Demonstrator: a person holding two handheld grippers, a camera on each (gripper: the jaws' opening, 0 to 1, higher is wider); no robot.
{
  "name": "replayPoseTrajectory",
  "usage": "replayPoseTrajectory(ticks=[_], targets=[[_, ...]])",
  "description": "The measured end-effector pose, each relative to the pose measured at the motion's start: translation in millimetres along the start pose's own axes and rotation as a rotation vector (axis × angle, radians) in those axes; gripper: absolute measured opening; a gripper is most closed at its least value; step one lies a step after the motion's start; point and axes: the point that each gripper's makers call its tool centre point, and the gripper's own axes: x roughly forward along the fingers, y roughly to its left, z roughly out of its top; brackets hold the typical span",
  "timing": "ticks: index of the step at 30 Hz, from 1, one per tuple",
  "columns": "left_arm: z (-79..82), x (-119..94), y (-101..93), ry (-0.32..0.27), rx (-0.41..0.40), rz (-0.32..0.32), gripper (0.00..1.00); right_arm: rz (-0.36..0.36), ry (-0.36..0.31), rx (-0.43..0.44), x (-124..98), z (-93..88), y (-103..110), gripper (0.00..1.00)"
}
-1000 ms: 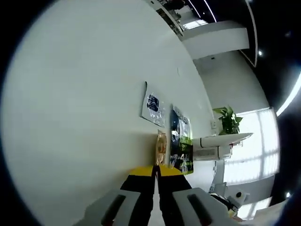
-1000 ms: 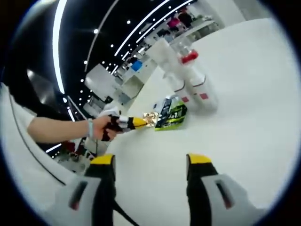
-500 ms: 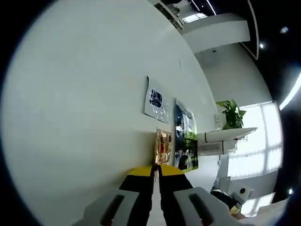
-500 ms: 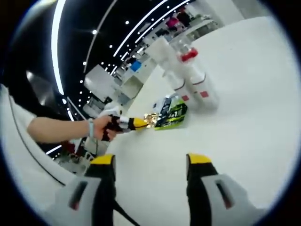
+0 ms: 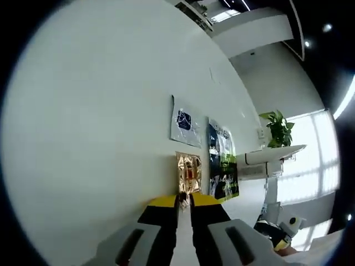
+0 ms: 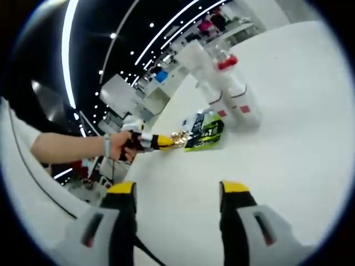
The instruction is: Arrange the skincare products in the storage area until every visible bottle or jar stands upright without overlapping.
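My left gripper (image 5: 184,198) is shut on the bottom edge of a small gold sachet (image 5: 188,170), which it holds just above the white table (image 5: 94,122). A dark green sachet (image 5: 223,166) and a silvery white sachet (image 5: 184,122) lie flat beside it. In the right gripper view a hand holds the left gripper (image 6: 160,142) with the gold sachet (image 6: 178,137) at its tip, next to the green sachet (image 6: 206,132). Behind them stand two white bottles, one with a red cap (image 6: 238,97) and one taller (image 6: 201,75). My right gripper (image 6: 177,194) is open and holds nothing.
A white shelf unit (image 5: 260,163) and a potted plant (image 5: 280,126) stand beyond the table's edge in the left gripper view. The person's forearm (image 6: 66,148) reaches in from the left of the right gripper view. Bare table (image 6: 288,160) spreads in front of the right gripper.
The gold sachet in my left gripper has turned to show more of its face, and the left view has rolled a little. The right gripper stays open and still.
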Motion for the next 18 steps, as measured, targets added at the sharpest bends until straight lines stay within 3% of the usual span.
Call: replayPoseTrajectory(ticks=[7, 18], targets=[[2.4, -3.6, -2.9, -0.010, 0.021, -0.007, 0.17, -0.001, 0.004, -0.004, -0.8, -1.4, -0.9, 0.59], [0.9, -18.7, -9.4, -0.094, 0.083, 0.012, 0.37, 0.017, 0.003, -0.031, -5.1, -2.9, 7.0, 0.59]])
